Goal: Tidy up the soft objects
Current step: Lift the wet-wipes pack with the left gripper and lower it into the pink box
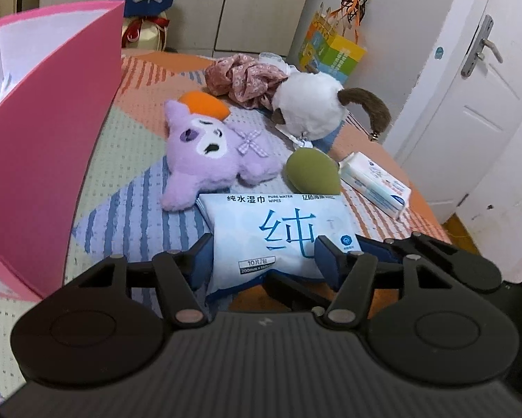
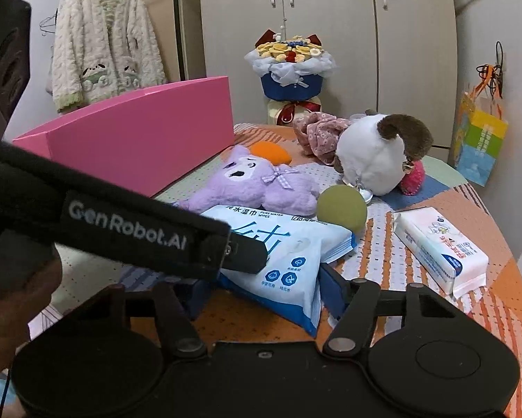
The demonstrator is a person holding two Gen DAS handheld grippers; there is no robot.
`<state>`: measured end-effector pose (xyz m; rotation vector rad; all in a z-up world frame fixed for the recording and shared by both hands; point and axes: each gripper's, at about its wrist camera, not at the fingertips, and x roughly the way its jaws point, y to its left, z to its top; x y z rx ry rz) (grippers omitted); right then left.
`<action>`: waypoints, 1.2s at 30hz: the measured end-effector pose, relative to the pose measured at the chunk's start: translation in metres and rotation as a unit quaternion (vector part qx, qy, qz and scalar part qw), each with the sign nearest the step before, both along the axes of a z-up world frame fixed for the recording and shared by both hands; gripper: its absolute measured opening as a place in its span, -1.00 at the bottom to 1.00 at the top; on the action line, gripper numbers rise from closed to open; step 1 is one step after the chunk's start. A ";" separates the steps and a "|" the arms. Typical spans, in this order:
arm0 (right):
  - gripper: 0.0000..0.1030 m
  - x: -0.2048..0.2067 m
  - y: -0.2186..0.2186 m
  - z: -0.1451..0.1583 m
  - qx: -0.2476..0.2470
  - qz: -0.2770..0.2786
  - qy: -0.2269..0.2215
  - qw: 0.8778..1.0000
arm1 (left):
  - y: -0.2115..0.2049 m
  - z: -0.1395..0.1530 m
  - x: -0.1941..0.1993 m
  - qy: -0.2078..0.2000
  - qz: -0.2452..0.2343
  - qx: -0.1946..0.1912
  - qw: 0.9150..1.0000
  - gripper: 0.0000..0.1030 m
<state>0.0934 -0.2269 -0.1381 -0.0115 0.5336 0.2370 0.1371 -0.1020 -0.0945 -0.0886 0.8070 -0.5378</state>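
A pale blue wet wipes pack (image 1: 278, 237) lies on the patterned cloth, and my left gripper (image 1: 264, 254) is shut on its near end. The pack also shows in the right wrist view (image 2: 288, 261), between the jaws of my right gripper (image 2: 261, 292), which is shut on its near corner. Behind it lie a purple plush (image 1: 212, 153) (image 2: 261, 184) with an orange ear, a green sponge egg (image 1: 311, 170) (image 2: 342, 209), a white and brown plush (image 1: 313, 104) (image 2: 375, 149) and a floral cloth (image 1: 243, 76) (image 2: 316, 129).
An open pink box (image 1: 45, 132) (image 2: 139, 136) stands at the left. A second white wipes pack (image 1: 375, 181) (image 2: 442, 250) lies at the right. A bouquet (image 2: 288, 66) stands at the back. A colourful bag (image 2: 480, 142) hangs by the wall. The left gripper's strap (image 2: 128, 230) crosses the right view.
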 end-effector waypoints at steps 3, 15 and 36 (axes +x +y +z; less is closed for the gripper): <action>0.30 -0.005 0.004 0.003 -0.001 0.003 0.007 1.000 | 0.005 0.003 -0.002 0.016 -0.012 -0.002 1.000 0.26; 0.30 -0.024 0.018 0.019 0.011 0.015 0.053 0.998 | 0.018 0.017 -0.024 0.044 -0.030 0.030 0.998 0.26; 0.29 -0.075 0.071 0.064 -0.012 0.087 0.093 0.992 | 0.086 0.061 -0.084 0.092 -0.039 0.031 0.995 0.26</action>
